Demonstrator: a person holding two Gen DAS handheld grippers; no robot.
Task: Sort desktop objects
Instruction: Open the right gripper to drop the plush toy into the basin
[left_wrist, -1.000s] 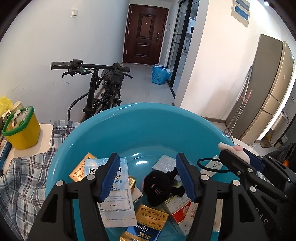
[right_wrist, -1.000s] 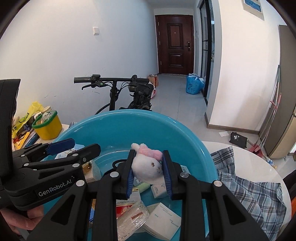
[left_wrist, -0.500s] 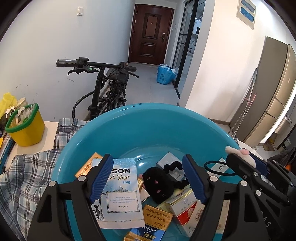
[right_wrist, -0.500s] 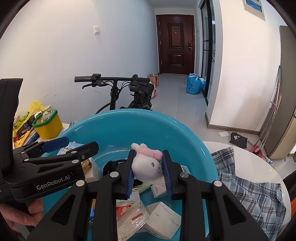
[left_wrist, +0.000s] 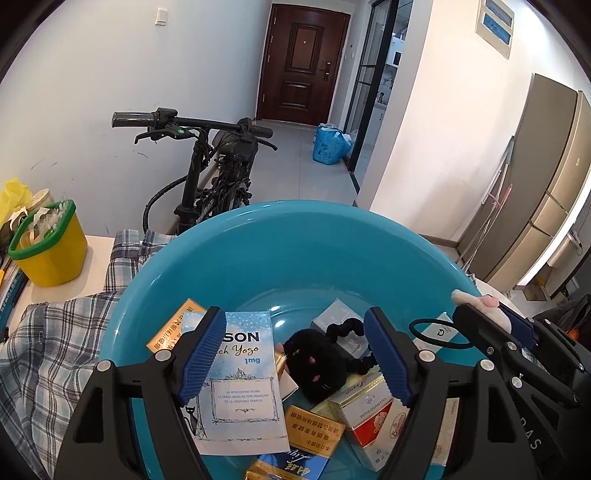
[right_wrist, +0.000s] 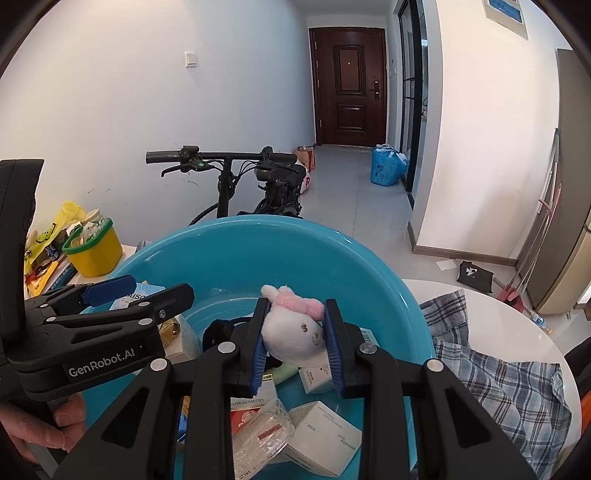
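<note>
The left gripper (left_wrist: 295, 358) now stands wider than a second ago, empty above the black plush (left_wrist: 317, 365). The right gripper (right_wrist: 295, 343) still clamps the white plush (right_wrist: 291, 336). The blue packet (left_wrist: 240, 384) reads "1mg"; the left gripper's body, "GenRobot.AI".

One teal basin (left_wrist: 258, 258) here, and inside it two plush toys: one black (left_wrist: 317, 365), one white (right_wrist: 291, 336). Two orange packs (left_wrist: 173, 328) (left_wrist: 314, 430), one pale blue leaflet (left_wrist: 240, 384), one red-and-white carton (left_wrist: 369, 410), one black hair tie (left_wrist: 351, 345). Off to the side, one yellow tub (left_wrist: 48, 247). One bicycle (left_wrist: 207, 177) behind. Two grippers (left_wrist: 295, 358) (right_wrist: 295, 347) over it all.
</note>
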